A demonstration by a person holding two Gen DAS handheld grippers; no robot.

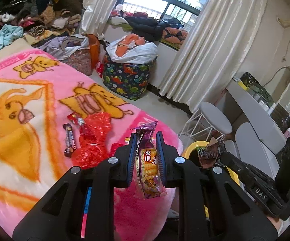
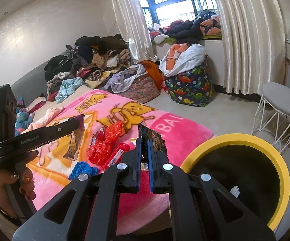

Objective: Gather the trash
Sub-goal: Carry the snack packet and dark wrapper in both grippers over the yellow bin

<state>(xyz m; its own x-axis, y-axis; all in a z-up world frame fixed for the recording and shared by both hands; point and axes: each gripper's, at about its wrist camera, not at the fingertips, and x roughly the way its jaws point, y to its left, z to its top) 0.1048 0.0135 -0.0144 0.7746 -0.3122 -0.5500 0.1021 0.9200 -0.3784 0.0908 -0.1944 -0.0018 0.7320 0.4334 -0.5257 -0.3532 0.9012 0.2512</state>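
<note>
My left gripper (image 1: 146, 140) is shut on a purple snack packet (image 1: 148, 160) and holds it above the pink blanket (image 1: 34, 104). My right gripper (image 2: 144, 140) is shut on a brown silver-lined wrapper (image 2: 155, 140), near the rim of the yellow bin (image 2: 245, 138) with a black liner. In the left wrist view the brown wrapper (image 1: 210, 152) hangs over the bin (image 1: 193, 145). On the blanket lie red crumpled plastic (image 1: 93, 138), a dark candy-bar wrapper (image 1: 69, 140), a small red wrapper (image 1: 74, 118), a red tube-shaped packet (image 2: 117, 156) and blue crumpled plastic (image 2: 82, 169).
A white stool (image 2: 281, 102) stands right of the bed. A dinosaur-print basket (image 2: 191, 88) of laundry and a floral bag (image 2: 145, 88) stand on the floor by the curtains. Piled clothes (image 2: 88, 60) cover the far bed. A white desk (image 1: 253, 108) is at right.
</note>
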